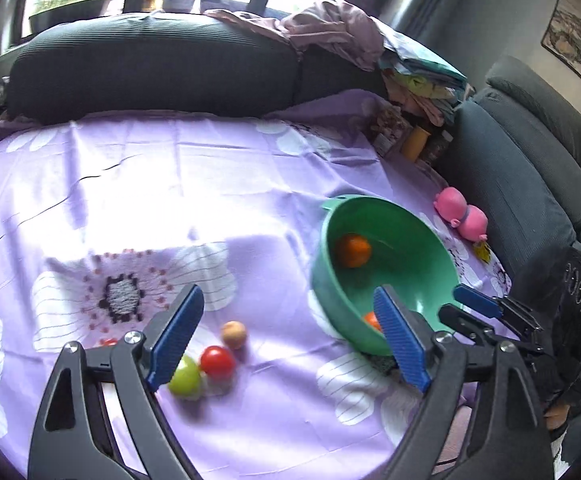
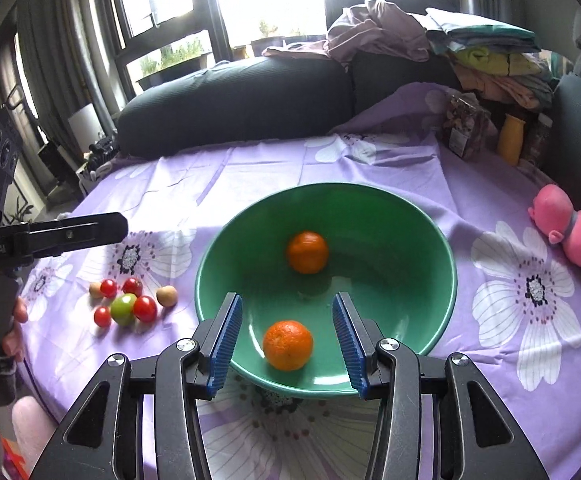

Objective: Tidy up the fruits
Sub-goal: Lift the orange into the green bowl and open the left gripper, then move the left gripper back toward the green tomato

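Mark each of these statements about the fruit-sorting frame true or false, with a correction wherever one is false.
1. The green bowl holds two oranges. True: one orange lies mid-bowl, the other near the front rim.
2. The right hand-held gripper is clamped on an orange. False: its jaws stand apart, with the front orange between them and clear of the pads.
3. The cherry tomatoes sit inside the bowl. False: they lie on the purple floral cloth, left of the bowl.
4. A green fruit lies among the tomatoes. True.
5. The left hand-held gripper holds a tomato. False: it is open and holds nothing.
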The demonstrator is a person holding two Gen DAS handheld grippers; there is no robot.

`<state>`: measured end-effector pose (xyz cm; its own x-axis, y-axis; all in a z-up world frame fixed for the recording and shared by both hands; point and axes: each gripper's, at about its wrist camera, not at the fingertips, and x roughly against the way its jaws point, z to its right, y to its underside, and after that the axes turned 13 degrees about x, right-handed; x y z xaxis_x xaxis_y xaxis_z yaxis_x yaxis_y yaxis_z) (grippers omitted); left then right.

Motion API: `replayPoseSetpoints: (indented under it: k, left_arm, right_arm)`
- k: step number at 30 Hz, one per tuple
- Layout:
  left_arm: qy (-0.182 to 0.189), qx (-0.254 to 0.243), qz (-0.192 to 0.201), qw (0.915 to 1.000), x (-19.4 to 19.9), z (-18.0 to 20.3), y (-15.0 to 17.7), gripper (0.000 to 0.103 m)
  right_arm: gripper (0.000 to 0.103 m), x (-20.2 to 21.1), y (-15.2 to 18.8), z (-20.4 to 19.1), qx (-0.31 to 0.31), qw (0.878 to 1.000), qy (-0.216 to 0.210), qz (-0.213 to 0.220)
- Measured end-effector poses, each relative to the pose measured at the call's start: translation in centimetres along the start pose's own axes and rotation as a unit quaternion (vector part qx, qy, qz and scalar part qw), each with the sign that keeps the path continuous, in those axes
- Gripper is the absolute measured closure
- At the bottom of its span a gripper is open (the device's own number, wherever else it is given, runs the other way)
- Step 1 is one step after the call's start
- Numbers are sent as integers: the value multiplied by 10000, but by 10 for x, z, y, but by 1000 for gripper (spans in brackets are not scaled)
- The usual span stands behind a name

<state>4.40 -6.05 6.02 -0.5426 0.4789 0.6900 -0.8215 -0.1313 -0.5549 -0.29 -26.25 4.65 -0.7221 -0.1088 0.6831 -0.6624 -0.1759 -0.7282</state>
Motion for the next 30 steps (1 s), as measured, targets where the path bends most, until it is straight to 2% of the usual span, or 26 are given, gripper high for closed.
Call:
replayPoseSetpoints:
  k: [6, 12, 16, 22, 27, 30]
  left_arm:
    - [-699, 657, 389, 9946, 42, -63, 9, 16]
    - [-1031, 1017, 359, 9888, 64, -109, 31, 16]
    - [-1030, 1026, 217, 9891, 67, -124, 49, 17]
    - [-743, 1026, 13, 9919, 58, -130, 69, 18]
    - [-563, 869, -206, 9944, 42, -122, 71, 18]
    - [-460, 796, -292, 9953, 32, -116, 65, 21]
  right_arm:
    - [55, 5, -8, -23, 300, 9992, -254, 123]
    - [55, -4, -12, -59, 699, 9957, -601, 27]
    - [55, -18, -9, -87, 939, 9911, -933, -170]
    - [55, -46, 4, -135, 1402, 9789, -1360, -600]
    - [55, -68, 8, -157, 1455, 9725, -1603, -863]
    - [55, -82, 6, -166, 1455, 9713, -1600, -988]
